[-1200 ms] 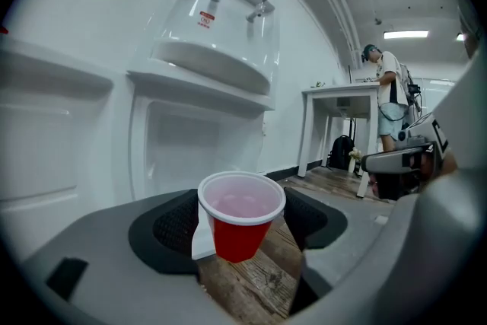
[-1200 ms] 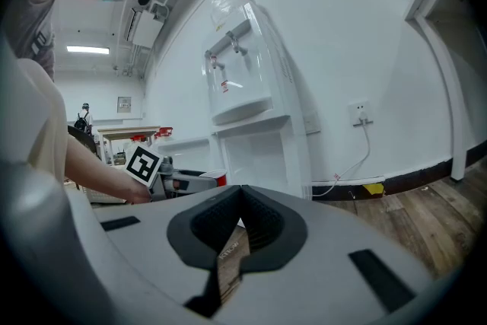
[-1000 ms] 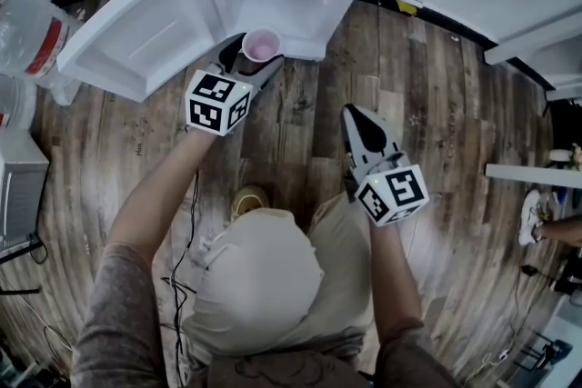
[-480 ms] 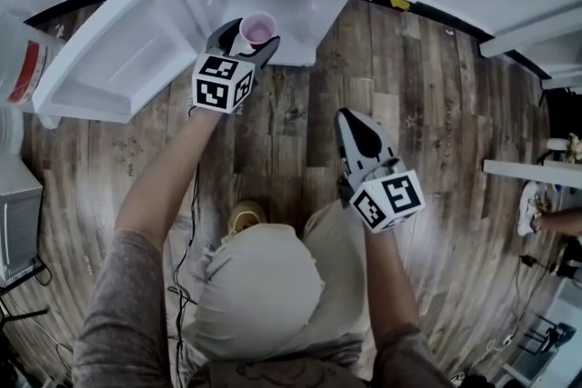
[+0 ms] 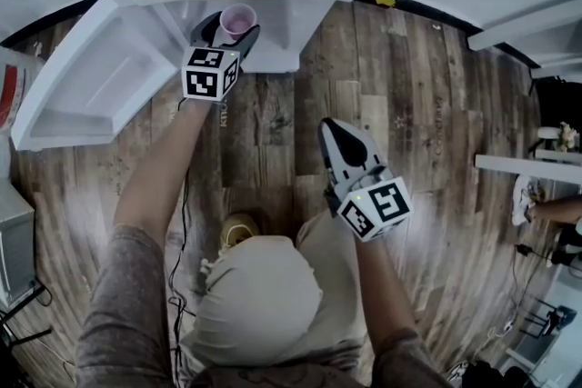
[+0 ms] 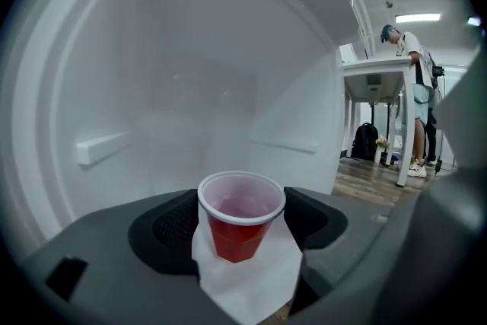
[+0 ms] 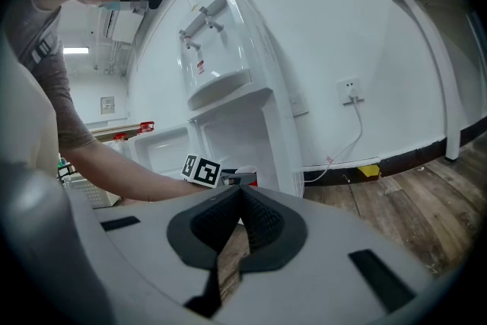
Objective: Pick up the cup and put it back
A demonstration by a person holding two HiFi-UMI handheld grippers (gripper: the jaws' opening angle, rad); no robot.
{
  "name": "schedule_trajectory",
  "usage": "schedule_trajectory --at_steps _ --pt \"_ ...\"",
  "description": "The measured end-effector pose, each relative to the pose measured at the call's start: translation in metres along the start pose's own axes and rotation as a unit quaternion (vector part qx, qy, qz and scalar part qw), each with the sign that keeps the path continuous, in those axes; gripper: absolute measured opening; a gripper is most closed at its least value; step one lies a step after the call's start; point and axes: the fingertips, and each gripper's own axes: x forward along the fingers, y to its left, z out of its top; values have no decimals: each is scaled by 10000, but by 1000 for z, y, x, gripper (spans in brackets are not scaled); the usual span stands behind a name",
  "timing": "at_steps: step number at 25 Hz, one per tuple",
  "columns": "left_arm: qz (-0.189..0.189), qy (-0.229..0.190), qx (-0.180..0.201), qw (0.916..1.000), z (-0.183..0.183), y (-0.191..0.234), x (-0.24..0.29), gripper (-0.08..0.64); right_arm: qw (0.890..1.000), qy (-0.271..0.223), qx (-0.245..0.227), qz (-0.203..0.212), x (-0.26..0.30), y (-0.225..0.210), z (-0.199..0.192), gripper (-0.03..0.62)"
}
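Your left claw (image 6: 242, 218) grips the cup (image 6: 237, 234) upright, the open cabinet (image 6: 175, 80) straight ahead; your right claw (image 7: 240, 218) hangs clenched, empty, well behind.

One cup (image 5: 237, 17), one left tongs (image 5: 232, 26), one right tongs (image 5: 330, 128).

no legible text anywhere

left gripper (image 5: 229, 28): arm outstretched, clamped on cup (image 5: 238, 17) | right gripper (image 5: 329, 126): elbow bent, jaws together
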Motion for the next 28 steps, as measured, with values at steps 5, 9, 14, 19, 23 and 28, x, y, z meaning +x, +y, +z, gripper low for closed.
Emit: schedule_trajectory --at_steps 5,9,14,19,23,28 --pt "28 -64 -13 10000 2 5 18 348 10000 72 -25 -59 3 -6 -2 2" --pt "33 -80 -62 9999 0 6 25 348 9999 93 -13 -109 3 -6 -2 2" --pt "42 -67 -51 10000 -2 6 29 348 9999 93 -24 -140 2 -5 -1 2" --pt "60 -11 -127 9999 -5 8 29 348 9998 90 18 -160 2 -6 -1 2" --pt "-4 115 -106 9999 -13 5 26 348 9999 111 0 -109 2 -2 -2 2" --pt "48 89 -130 9999 -18 10 23 348 9999 117 -2 -57 3 2 -4 2"
